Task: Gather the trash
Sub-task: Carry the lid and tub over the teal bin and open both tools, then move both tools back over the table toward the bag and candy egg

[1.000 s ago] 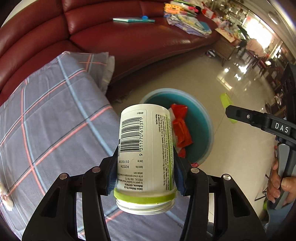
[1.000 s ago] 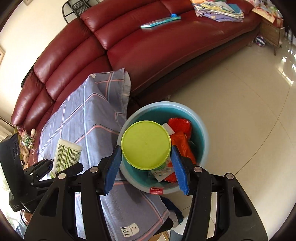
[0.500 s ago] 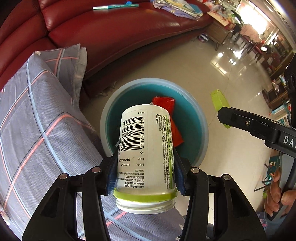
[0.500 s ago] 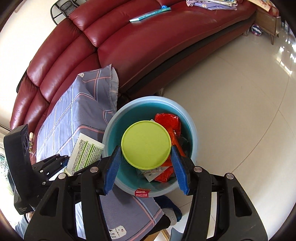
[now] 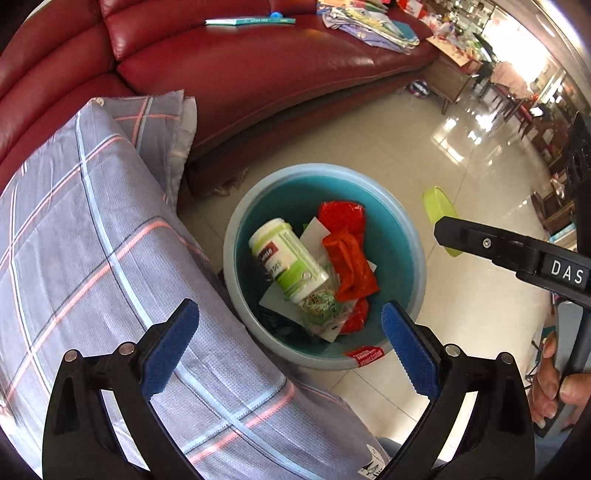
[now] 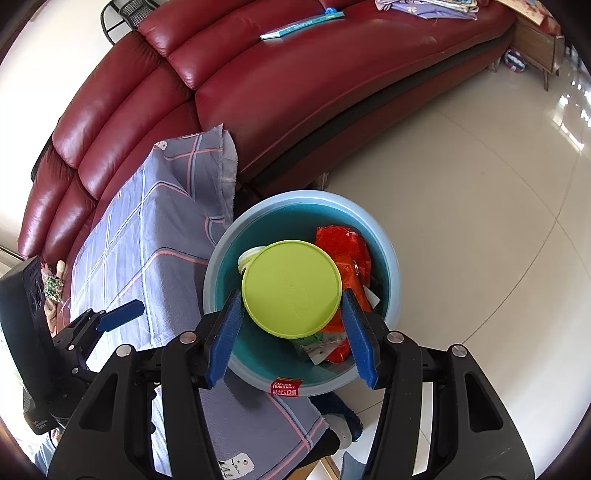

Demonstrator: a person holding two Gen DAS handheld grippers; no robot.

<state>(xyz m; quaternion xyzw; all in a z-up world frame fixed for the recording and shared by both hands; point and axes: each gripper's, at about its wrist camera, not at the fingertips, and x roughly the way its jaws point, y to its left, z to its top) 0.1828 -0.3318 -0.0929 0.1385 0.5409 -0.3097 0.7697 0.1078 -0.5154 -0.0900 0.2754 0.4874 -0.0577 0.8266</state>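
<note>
Now the left claw is opening, empty, above the bottle lying in the bin.

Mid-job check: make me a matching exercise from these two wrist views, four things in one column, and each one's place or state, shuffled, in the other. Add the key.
Things
1. white plastic bottle with green label
2. round lime-green plastic lid
3. left gripper
4. thin teal book

Places or states
A. on the dark red leather sofa seat
B. jaws opening, nothing between them
C. lying in the round teal trash bin
D. clamped in the right gripper

Pairs: 1-C, 2-D, 3-B, 4-A
</note>
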